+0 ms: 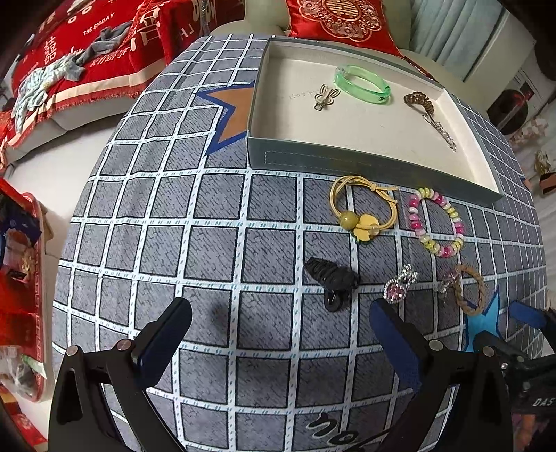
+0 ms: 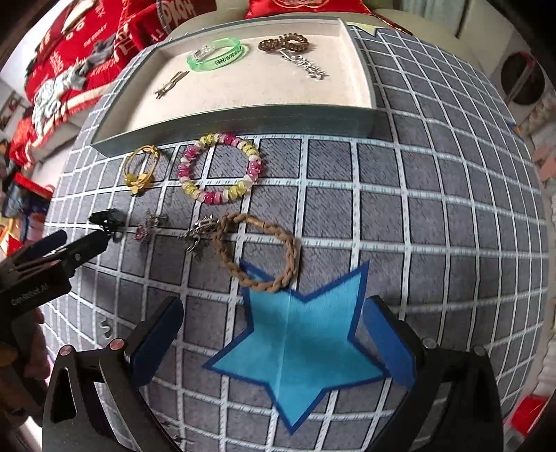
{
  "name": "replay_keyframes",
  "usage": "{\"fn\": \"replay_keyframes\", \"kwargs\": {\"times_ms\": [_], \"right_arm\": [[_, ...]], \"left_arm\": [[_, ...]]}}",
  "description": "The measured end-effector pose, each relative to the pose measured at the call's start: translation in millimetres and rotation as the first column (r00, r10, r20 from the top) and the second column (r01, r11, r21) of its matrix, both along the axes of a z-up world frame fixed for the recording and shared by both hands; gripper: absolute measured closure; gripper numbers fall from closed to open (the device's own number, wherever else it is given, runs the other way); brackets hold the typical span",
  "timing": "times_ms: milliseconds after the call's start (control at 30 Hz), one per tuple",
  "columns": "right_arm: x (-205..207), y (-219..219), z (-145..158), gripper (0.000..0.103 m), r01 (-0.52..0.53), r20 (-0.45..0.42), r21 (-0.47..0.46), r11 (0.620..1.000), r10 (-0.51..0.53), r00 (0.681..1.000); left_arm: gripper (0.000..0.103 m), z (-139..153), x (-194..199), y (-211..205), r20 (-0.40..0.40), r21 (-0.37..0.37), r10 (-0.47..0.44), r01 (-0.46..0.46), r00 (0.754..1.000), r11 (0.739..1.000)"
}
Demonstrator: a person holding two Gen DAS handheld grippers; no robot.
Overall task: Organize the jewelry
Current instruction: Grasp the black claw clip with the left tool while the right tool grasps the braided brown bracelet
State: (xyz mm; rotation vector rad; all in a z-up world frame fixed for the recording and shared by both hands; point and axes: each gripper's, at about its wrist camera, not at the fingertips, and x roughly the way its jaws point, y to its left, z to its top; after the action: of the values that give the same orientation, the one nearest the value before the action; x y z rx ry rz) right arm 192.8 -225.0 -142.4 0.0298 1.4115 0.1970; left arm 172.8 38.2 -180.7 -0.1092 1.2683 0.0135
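- The left gripper point(image 1: 279, 333) hovers above the grid-patterned tablecloth point(image 1: 208, 250), jaws spread wide and holding nothing.
- The right gripper point(image 2: 274, 339) likewise stands open and empty, its blue pads either side of a light-blue star patch point(image 2: 295, 351) printed on the cloth.
- Just ahead of the left gripper lies a black hair claw point(image 1: 332, 280), with a pink-stoned sparkly clip point(image 1: 399, 287) to its right.
- Beyond the star, the right wrist view shows a brown braided hair tie point(image 2: 257, 252) whose near edge overlaps the star's tip; a small silver clip point(image 2: 199, 233) touches its left side.
- Farther on, a yellow hair tie with a flower charm point(image 1: 363, 208) and a pink-and-yellow beaded bracelet point(image 2: 219, 168) lie side by side, close to the front wall of a shallow grey-green box point(image 1: 347, 161).
- Inside the box rest a silver rabbit-shaped clip point(image 1: 325, 97), a green translucent bangle point(image 1: 361, 84), a brown coil hair tie point(image 1: 418, 101) and a rhinestone barrette point(image 1: 441, 130).
- Behind the table are red cushions point(image 1: 340, 21) and red fabric.
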Motion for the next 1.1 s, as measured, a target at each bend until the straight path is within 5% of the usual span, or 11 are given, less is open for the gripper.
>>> {"fn": "replay_keyframes", "kwargs": {"times_ms": [367, 533, 833, 933, 1033, 1100], "right_arm": [[22, 16, -18, 0.006, -0.089, 0.005, -0.081, 0.993, 0.09, 0.996], [26, 30, -19, 0.013, -0.144, 0.033, -0.128, 0.981, 0.15, 0.988], [24, 57, -13, 0.052, -0.18, 0.054, -0.123, 0.976, 0.188, 0.981], [25, 56, -11, 0.061, -0.17, 0.049, -0.122, 0.978, 0.177, 0.983], [25, 55, -11, 0.087, -0.158, 0.047, -0.121, 0.98, 0.164, 0.985], [21, 46, -8, 0.089, -0.146, 0.043, -0.106, 0.984, 0.151, 0.988]], "left_arm": [[0.001, -8, 12, -3, 0.002, 0.016, -0.001, 0.001, 1.0, 1.0], [0.011, -10, 18, -11, 0.004, 0.045, -0.019, 0.019, 1.0, 0.999], [0.049, -6, 21, -32, 0.025, 0.055, -0.076, 0.075, 0.997, 0.996], [0.049, -4, 16, -33, 0.029, 0.04, -0.093, 0.091, 0.995, 0.995], [0.05, -2, 14, -37, 0.041, 0.016, -0.1, 0.1, 0.994, 0.995], [0.05, 1, 10, -38, 0.048, -0.001, -0.105, 0.105, 0.993, 0.994]]}}
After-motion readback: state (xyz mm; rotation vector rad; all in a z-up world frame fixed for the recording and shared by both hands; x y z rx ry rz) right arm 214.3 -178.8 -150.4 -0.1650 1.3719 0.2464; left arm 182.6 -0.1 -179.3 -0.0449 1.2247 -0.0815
